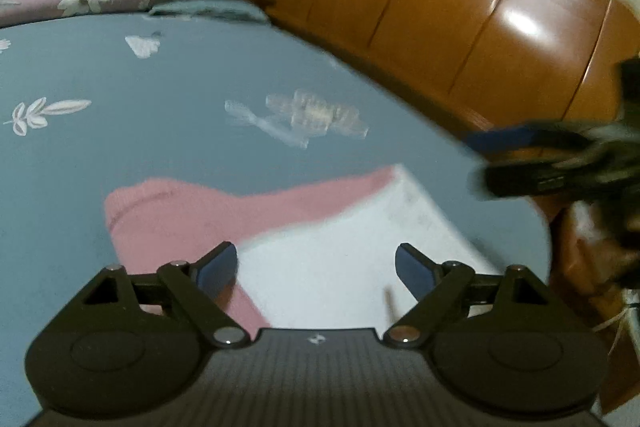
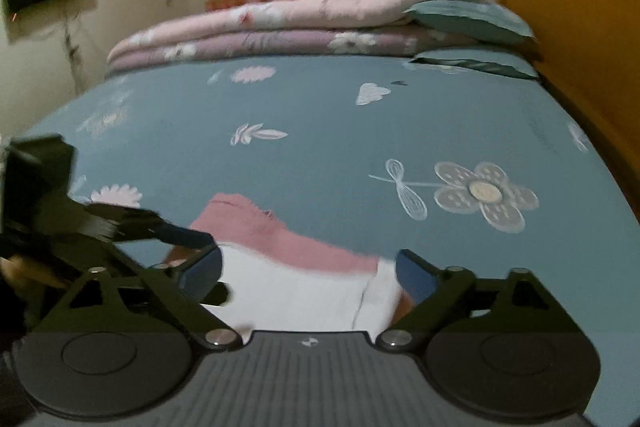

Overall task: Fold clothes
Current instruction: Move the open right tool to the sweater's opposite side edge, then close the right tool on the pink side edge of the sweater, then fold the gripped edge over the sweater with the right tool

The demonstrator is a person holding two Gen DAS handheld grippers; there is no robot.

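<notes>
Here, left hand-held gripper [image 1: 316,267] wide open (empty), over garment [image 1: 320,247]

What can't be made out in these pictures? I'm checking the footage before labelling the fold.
- Pink and white garment: its near part is hidden behind the left hand-held gripper in the left wrist view, so the garment type is unclear.
- Right hand-held gripper: motion-blurred in the left wrist view.
- Garment's near edge: hidden by the gripper body in the right wrist view.

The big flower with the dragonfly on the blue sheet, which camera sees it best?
The right wrist view: the flower print is sharp, petals and dragonfly whole. The left wrist view shows the same print only as a smeared blur on the bedsheet.
</notes>
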